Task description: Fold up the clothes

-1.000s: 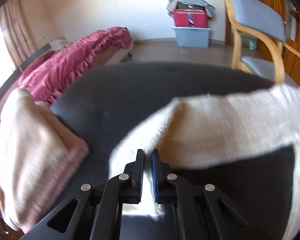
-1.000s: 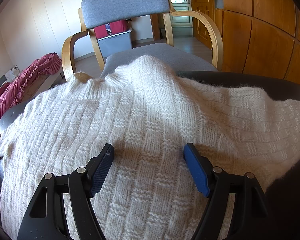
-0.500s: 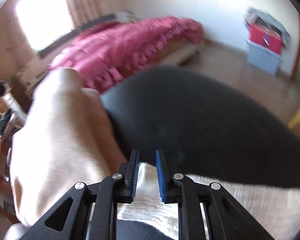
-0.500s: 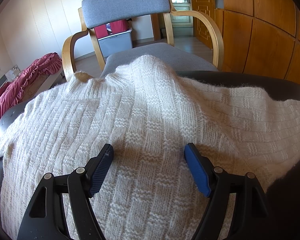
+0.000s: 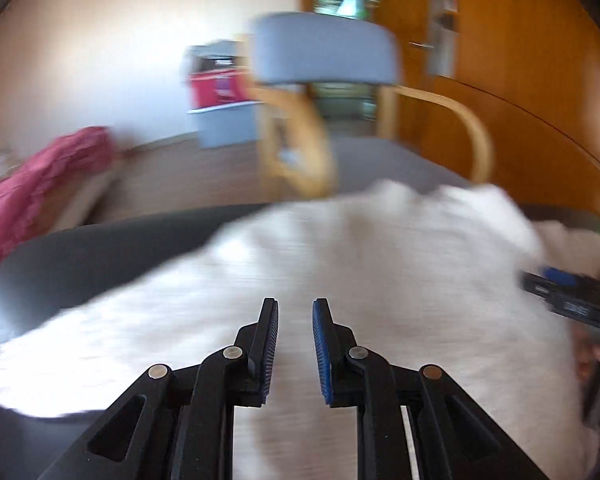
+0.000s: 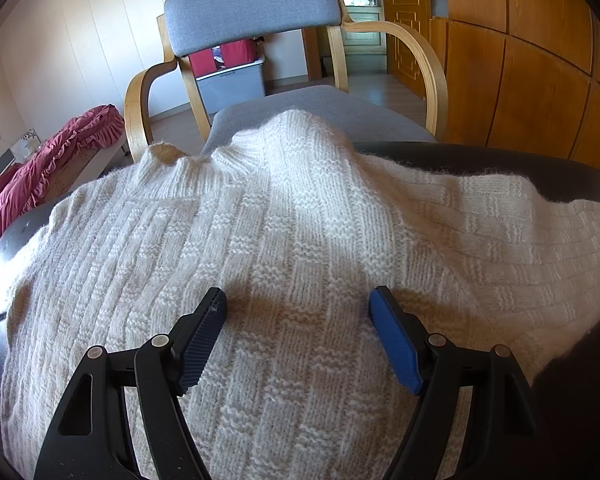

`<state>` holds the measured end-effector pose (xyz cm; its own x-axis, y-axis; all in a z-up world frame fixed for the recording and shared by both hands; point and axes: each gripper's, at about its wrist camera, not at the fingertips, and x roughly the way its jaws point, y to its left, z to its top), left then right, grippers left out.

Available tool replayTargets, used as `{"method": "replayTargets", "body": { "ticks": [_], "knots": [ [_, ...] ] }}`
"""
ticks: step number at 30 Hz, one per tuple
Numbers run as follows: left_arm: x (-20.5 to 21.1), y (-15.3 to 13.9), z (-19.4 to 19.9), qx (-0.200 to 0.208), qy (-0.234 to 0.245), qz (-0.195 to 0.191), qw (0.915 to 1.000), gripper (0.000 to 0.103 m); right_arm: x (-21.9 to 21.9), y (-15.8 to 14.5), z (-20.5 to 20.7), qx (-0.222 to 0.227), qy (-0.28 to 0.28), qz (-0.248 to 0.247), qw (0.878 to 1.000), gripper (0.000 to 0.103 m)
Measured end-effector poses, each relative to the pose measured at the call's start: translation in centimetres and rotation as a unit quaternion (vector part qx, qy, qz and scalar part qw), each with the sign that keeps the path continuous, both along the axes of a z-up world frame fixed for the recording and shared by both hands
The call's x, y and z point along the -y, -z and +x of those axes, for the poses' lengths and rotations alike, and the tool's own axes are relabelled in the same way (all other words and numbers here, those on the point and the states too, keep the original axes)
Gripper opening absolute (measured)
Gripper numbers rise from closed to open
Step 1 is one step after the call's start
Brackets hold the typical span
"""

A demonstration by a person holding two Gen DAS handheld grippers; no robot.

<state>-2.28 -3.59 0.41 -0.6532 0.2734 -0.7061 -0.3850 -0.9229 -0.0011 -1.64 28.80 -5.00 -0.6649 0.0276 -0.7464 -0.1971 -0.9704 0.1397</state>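
- Your right gripper (image 6: pixel 298 300) sits with its jaws spread wide, nothing between them, poised low over the middle of the cream knit sweater (image 6: pixel 300 248).
- The sweater lies spread across the dark round table (image 6: pixel 480 152), covering most of the top; its ribbed collar (image 6: pixel 204 160) points away from you, toward the chair.
- One part of the knit humps up just right of the collar, and at the far left a fluffy bit of the sweater reaches the table's edge.
- Your left gripper (image 5: pixel 295 312) has its fingers parted by a narrow gap, and no cloth is caught in that gap; the sweater (image 5: pixel 360 264) shows below and beyond the tips.
- The left wrist view is smeared by motion blur, so the knit pattern and the sweater's edges are hard to read there.
- In that blurred view, your right gripper (image 5: pixel 560 292) shows at the right edge, over the sweater's right side.
- Bare dark table (image 5: pixel 80 256) shows to the left of the sweater.
- Behind the table stands a grey-cushioned wooden armchair (image 6: pixel 252 4), with the sweater's far edge close to its seat.
- A grey storage bin (image 6: pixel 232 84) with red contents sits behind the chair, and a red ruffled bedspread (image 6: pixel 60 148) lies off to the left.
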Motion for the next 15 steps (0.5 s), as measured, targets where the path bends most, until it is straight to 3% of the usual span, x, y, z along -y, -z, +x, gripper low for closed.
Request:
{"method": "replayTargets", "body": {
  "ticks": [4, 6, 10, 15],
  "knots": [
    [-1.8, 3.7, -1.7, 0.031, -0.011, -0.028, 0.9991, 0.019, 0.0, 0.0, 0.0, 0.000, 0.000, 0.000, 1.000, 0.077],
    [-0.4, 4.0, -2.2, 0.033, -0.018, -0.004, 0.9993, 0.024, 0.1, 0.0, 0.0, 0.001, 0.000, 0.001, 1.000, 0.077],
    [1.4, 4.4, -1.7, 0.040, -0.031, 0.034, 0.9982, 0.024, 0.5, 0.0, -0.1, 0.005, -0.005, 0.009, 1.000, 0.080],
    [0.9, 5.0, 0.8, 0.029, -0.039, 0.002, 0.9988, 0.024, 1.3, 0.0, -0.5, 0.016, -0.041, 0.023, 0.999, 0.084]
  ]
}}
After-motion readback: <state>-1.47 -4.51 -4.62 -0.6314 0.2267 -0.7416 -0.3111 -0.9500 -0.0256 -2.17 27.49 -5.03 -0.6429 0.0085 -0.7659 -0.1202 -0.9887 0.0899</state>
